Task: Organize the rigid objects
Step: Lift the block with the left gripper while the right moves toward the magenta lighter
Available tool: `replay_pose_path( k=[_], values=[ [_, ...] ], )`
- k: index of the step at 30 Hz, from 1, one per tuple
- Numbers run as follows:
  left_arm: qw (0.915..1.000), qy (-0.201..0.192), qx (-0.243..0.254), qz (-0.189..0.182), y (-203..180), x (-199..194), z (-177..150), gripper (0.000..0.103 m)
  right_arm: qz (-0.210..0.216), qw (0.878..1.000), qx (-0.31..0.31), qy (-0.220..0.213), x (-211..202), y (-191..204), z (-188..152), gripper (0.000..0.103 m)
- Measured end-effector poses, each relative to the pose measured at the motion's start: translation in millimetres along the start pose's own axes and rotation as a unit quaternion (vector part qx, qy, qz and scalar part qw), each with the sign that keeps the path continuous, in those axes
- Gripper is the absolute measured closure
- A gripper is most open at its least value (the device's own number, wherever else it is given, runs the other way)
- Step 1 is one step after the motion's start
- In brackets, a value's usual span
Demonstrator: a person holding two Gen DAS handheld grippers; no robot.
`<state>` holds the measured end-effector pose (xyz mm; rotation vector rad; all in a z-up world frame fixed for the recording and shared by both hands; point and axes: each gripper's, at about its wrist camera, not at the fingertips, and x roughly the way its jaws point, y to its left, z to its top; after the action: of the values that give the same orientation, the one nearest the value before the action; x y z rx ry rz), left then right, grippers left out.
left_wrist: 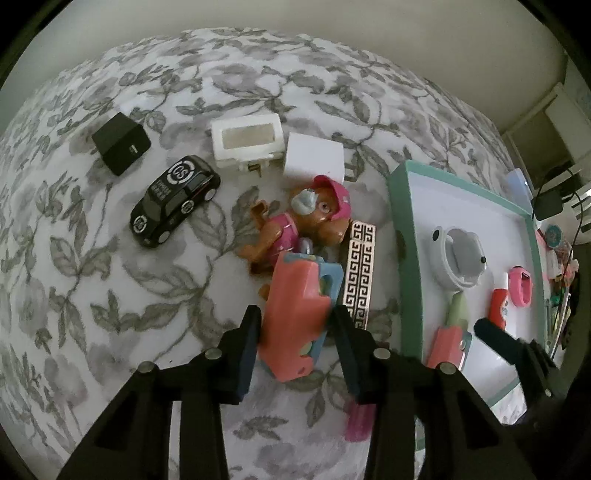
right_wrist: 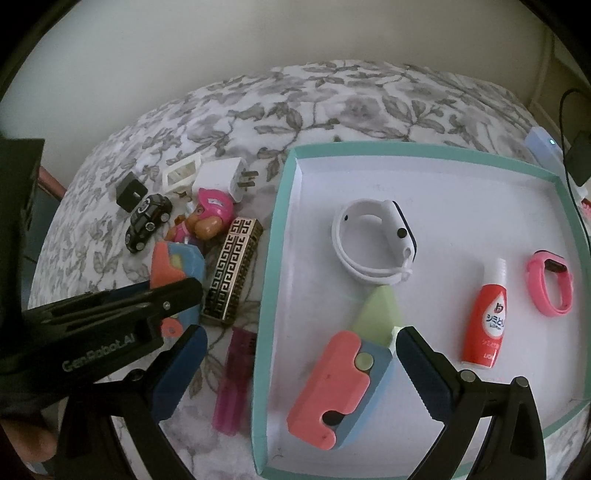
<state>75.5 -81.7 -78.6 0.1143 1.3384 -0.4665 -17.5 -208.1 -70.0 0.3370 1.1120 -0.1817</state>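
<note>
Four things lie in the tray already: watch, bottle, pink band, one cutter; the rest wait on the floral bedspread. Left tongs pinch a second cutter beside the dog; right tongs gape empty over the tray; plain wall behind.

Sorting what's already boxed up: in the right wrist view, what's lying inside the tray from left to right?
Pink and blue toy → white watch → red bottle → pink band, all inside the teal tray.
</note>
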Motion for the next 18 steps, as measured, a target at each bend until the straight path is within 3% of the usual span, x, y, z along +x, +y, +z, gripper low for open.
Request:
replay_pose_path(
  k=[10, 14, 18],
  values=[
    [0.9992, 0.007, -0.039, -0.002, 37, -9, -14, 0.064, 0.006, 1.000, -0.020, -0.012, -8, 9, -1, 0.000],
    [0.9984, 0.013, -0.053, 0.013, 55, -11, -20, 0.069, 0.015, 0.999, -0.027, -0.012, -10, 14, -3, 0.007],
    [0.9970, 0.012, -0.077, -0.006, 73, -14, -25, 0.069, 0.029, 0.999, -0.038, -0.012, -12, 22, -5, 0.017]
  ],
)
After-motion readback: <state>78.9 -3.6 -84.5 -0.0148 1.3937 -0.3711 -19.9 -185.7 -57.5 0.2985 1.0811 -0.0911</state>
